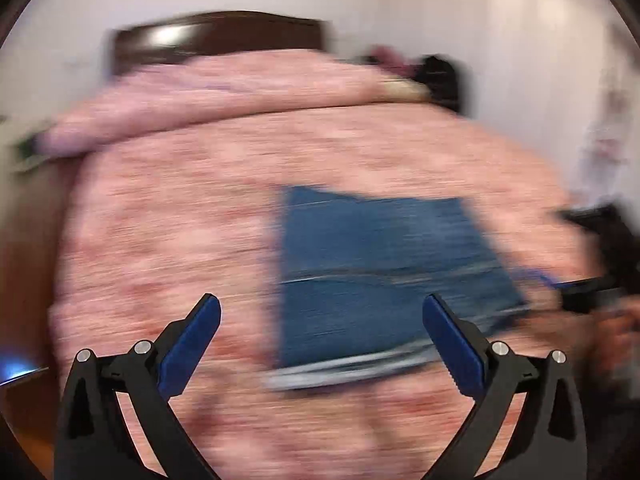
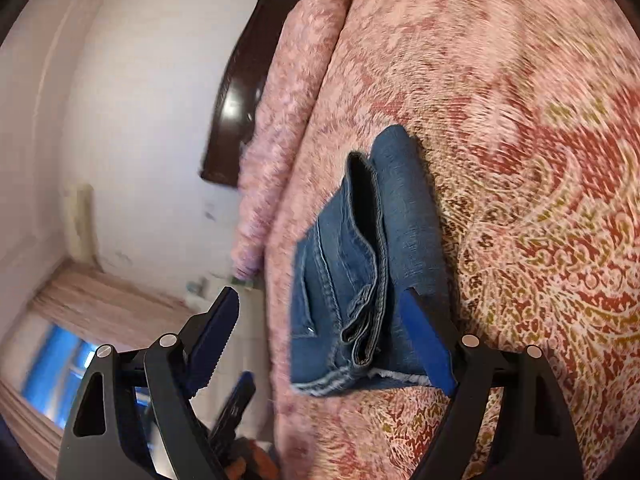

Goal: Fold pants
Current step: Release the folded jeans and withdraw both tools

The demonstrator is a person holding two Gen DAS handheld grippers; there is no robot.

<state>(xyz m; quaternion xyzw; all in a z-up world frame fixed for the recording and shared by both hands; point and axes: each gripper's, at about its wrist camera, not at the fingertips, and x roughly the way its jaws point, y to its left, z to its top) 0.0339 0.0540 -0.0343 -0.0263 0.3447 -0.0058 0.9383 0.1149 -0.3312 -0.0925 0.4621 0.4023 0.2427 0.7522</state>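
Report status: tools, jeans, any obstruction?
Left tool open, empty. Right tool open, not gripping. Jeans folded compact on bedspread. Nothing in the way.

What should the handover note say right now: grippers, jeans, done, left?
Left gripper: open, nothing between the jaws, above the bedspread at the near edge of the jeans. That view is motion-blurred.
Right gripper: open; one finger lies against the jeans, not clamped.
Jeans: folded into a compact stack lying on the bed, waistband and hem edges toward the right gripper.
Done: the folds look finished and both grippers have let go.
Left: check that the stack is tidy; one layer gapes open along the edge, so perhaps press it flat, then back both grippers away.
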